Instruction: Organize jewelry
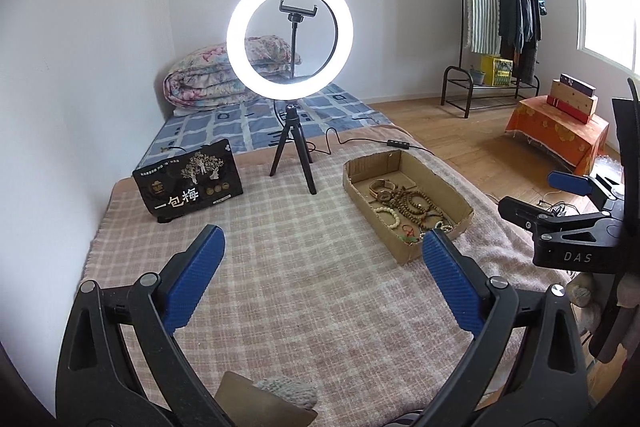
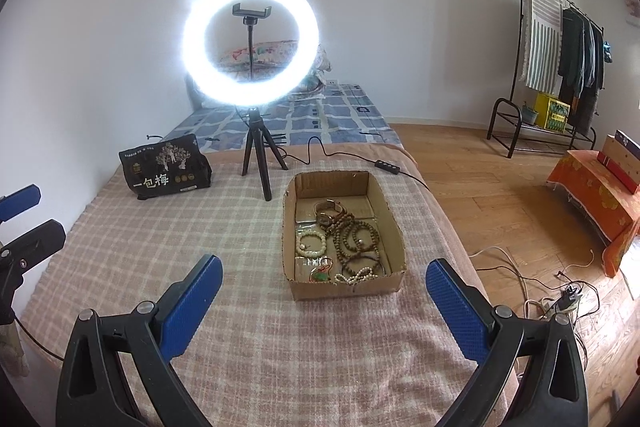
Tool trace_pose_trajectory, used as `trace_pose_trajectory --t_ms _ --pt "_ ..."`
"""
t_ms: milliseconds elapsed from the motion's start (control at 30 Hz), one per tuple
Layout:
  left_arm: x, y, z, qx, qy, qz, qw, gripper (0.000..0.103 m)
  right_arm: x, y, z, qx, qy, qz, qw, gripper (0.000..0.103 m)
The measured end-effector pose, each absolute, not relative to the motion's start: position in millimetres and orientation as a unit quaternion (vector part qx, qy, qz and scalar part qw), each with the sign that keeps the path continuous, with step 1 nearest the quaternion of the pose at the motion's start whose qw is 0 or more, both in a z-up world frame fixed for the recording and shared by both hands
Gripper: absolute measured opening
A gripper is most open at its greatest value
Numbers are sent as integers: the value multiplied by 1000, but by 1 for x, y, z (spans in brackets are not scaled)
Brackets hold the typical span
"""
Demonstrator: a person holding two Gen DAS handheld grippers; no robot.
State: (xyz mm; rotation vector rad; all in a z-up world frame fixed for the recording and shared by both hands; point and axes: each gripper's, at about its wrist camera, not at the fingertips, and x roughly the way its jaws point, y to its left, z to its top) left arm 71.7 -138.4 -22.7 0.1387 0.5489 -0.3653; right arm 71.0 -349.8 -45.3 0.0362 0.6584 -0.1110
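Observation:
A shallow cardboard box [image 2: 346,285] sits on a pink checked blanket; it also shows in the left wrist view [image 1: 464,203]. Inside lie brown bead strands [image 2: 356,235], a white bead bracelet [image 2: 311,242], a watch [image 2: 329,211] and a small red and green piece [image 2: 320,273]. My right gripper [image 2: 323,269] is open and empty, just in front of the box's near wall. My left gripper [image 1: 323,241] is open and empty over the blanket, left of the box. The right gripper's side shows at the right edge of the left wrist view [image 1: 560,223].
A lit ring light on a small tripod [image 2: 251,45] stands behind the box, its cable [image 2: 384,167] running past the box's far side. A black snack bag [image 2: 165,167] stands at the back left. Cables and a power strip [image 2: 562,301] lie on the wooden floor to the right.

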Motion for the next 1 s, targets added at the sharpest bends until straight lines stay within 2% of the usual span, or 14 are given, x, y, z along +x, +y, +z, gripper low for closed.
trace_pose_trajectory --t_ms 1000 --pt "70 -137 -21 65 267 -182 944 101 69 -348 -45 21 324 -58 944 103"
